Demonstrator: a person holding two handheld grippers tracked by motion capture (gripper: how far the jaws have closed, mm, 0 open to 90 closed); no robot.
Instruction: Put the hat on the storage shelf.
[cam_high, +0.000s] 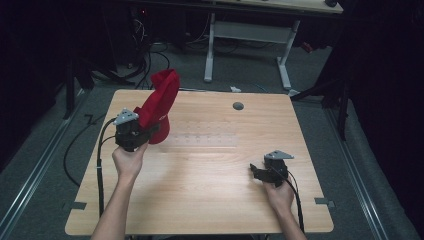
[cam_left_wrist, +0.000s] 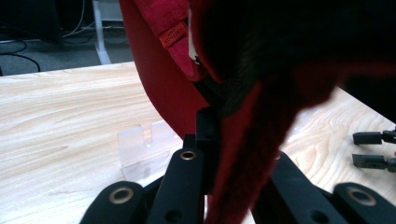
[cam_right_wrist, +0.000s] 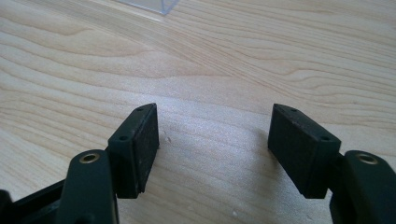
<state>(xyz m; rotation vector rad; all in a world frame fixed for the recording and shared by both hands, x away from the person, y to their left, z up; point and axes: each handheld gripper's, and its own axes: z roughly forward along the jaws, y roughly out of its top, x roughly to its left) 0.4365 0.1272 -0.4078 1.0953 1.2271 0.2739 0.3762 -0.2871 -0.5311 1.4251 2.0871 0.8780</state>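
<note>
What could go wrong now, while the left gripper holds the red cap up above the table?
1. The left gripper pinches the red cap by one edge, so most of the cap hangs free; it may slip out.
2. The clear plastic stand lies close under the cap; a swing might knock it.
3. The right gripper rests open on the table, away from the cap, so it cannot catch a fall.

Your light wood tabletop (cam_high: 210, 185) carries a clear plastic rack (cam_high: 200, 140) near its middle; a round grey grommet (cam_high: 238, 106) sits toward the far edge.
</note>
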